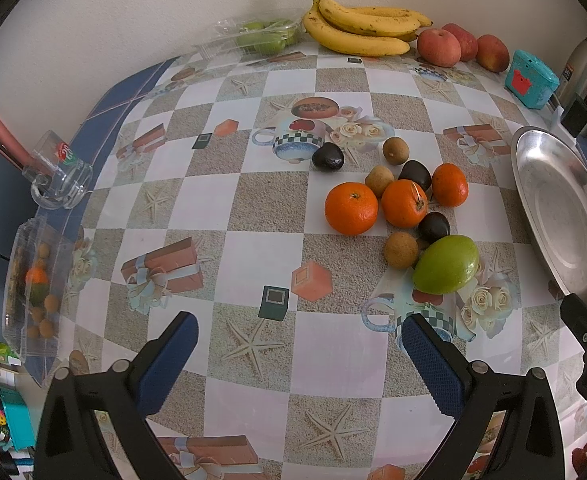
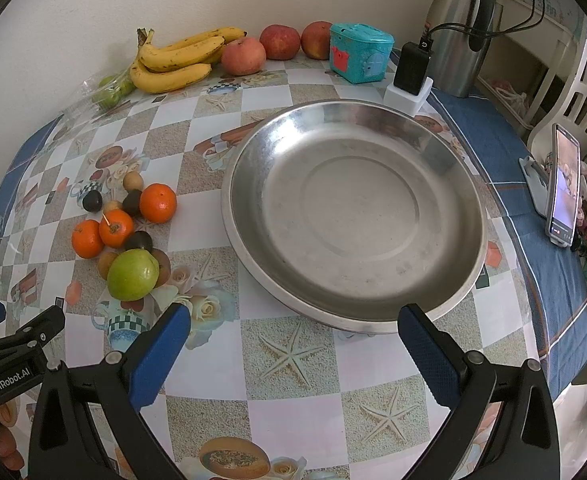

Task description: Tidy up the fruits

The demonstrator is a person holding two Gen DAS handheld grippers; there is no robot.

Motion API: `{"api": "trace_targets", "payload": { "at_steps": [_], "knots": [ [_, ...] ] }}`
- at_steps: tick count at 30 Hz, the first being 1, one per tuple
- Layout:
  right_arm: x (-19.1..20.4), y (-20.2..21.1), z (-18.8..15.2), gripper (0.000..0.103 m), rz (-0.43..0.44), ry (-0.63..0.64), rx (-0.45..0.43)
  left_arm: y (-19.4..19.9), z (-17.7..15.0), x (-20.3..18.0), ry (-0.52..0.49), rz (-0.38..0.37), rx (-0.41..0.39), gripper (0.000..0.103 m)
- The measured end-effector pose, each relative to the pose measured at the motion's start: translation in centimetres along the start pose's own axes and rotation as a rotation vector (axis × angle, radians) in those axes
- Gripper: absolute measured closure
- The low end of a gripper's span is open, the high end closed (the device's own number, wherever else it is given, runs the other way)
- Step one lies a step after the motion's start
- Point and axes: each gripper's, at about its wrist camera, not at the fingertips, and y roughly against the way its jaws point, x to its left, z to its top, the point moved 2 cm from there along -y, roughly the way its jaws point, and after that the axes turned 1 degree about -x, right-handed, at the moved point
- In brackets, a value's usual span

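Checkered tablecloth [image 2: 293, 412] under me, both jaws wide: my left gripper [image 1: 299, 344] and my right gripper [image 2: 293, 332] hold nothing. Green fruit [image 1: 445, 265] just past my left gripper, oranges [image 1: 351, 208] behind it. Steel dish [image 2: 445, 168] centre frame, bare. Bananas [image 1: 357, 28] at the wall, top.

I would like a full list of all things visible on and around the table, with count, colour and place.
oranges: three, orange, table centre
green fruit: one, nearest the left gripper
dark fruits: three, near-black, among the oranges
brown fruits: four, small, same cluster
metal plate: one, silver, empty
bananas: one bunch, yellow, by the wall
apples: three, red, beside the bananas
teal box: one
kettle: one, steel
phone: one, on a stand
left gripper: jaws open
right gripper: jaws open
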Motion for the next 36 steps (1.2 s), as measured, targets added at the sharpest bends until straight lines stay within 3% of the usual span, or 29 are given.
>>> {"api": "trace_targets", "payload": {
  "at_steps": [22,30,36],
  "knots": [
    [-0.2,0.0,0.1,0.000,0.009,-0.008,-0.002,0.6,0.3,0.5,0.037,-0.013,-0.042,0.000],
    [0.8,0.5,0.7,0.000,0.044,0.017,-0.047,0.6,1.8,1.7,0.110,-0.020,-0.078,0.000],
    [2.4,0.8,1.8,0.000,0.122,-0.007,-0.073,0.8,3.0,2.4,0.151,-0.021,-0.118,0.000]
  ]
}}
